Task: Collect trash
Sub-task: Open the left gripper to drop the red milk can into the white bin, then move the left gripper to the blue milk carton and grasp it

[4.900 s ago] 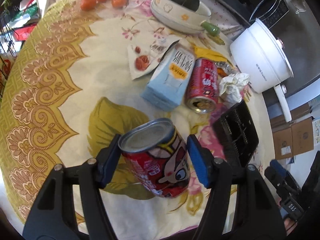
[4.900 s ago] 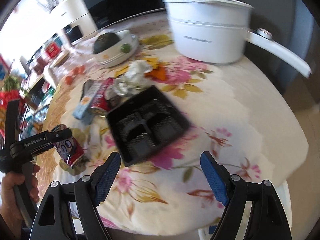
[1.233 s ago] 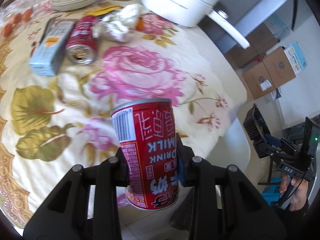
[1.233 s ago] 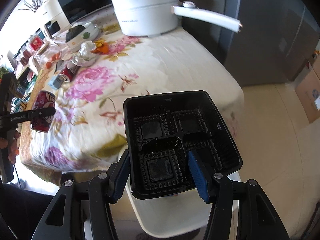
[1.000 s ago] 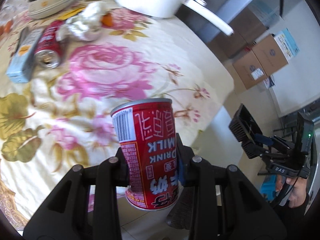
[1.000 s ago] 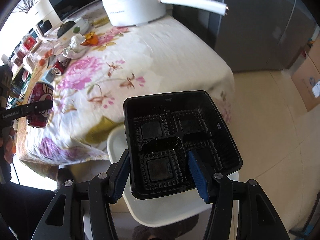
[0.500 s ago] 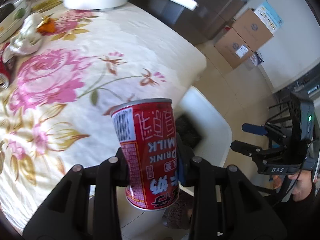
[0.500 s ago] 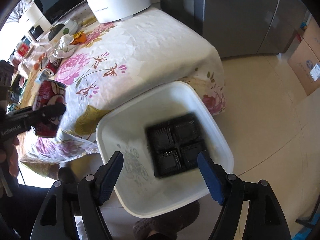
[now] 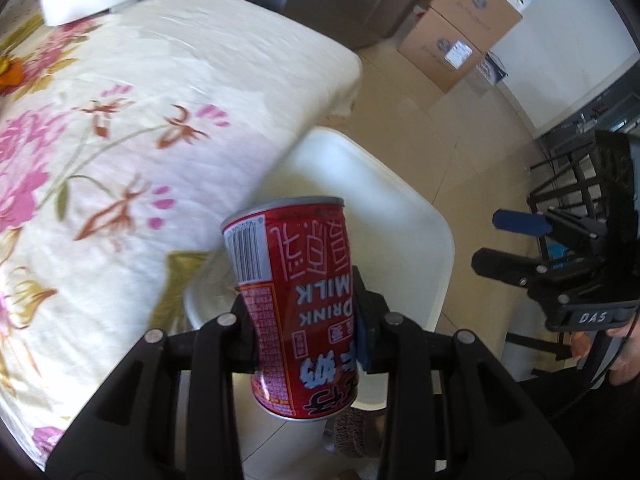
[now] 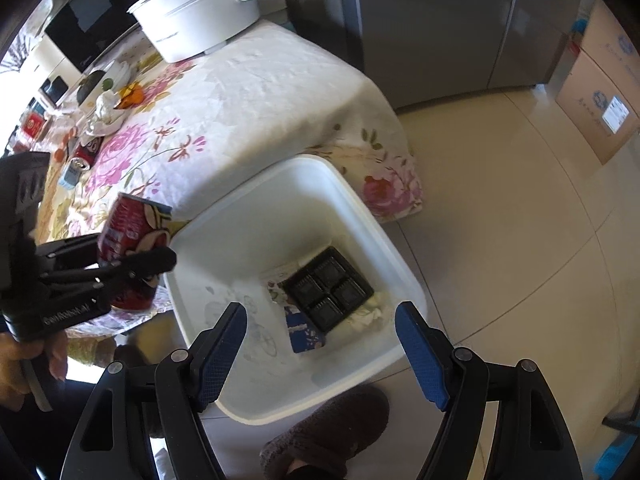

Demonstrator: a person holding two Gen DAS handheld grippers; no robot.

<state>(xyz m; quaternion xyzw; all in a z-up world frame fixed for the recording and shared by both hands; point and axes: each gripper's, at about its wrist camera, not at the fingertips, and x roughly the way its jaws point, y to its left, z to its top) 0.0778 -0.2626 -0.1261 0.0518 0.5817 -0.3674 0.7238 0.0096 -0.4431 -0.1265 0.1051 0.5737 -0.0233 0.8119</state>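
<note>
Left wrist view: the left hand-held gripper (image 9: 308, 330) squeezes a red milk can (image 9: 296, 300), held above the white bin (image 9: 400, 208) beside the table (image 9: 160, 92)

Right wrist view: the right hand-held gripper (image 10: 320, 332) is wide apart and holds nothing; the black tray (image 10: 328, 288) lies inside the bin (image 10: 240, 216)

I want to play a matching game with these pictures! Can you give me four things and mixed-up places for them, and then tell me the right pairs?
Things:
1. red milk can
2. black tray
3. white pot
4. cardboard boxes

Places:
A. on the flowered tablecloth
B. on the floor by the wall
C. squeezed in the left tool
D. lying inside the white bin

Right pairs: 1-C, 2-D, 3-A, 4-B.
</note>
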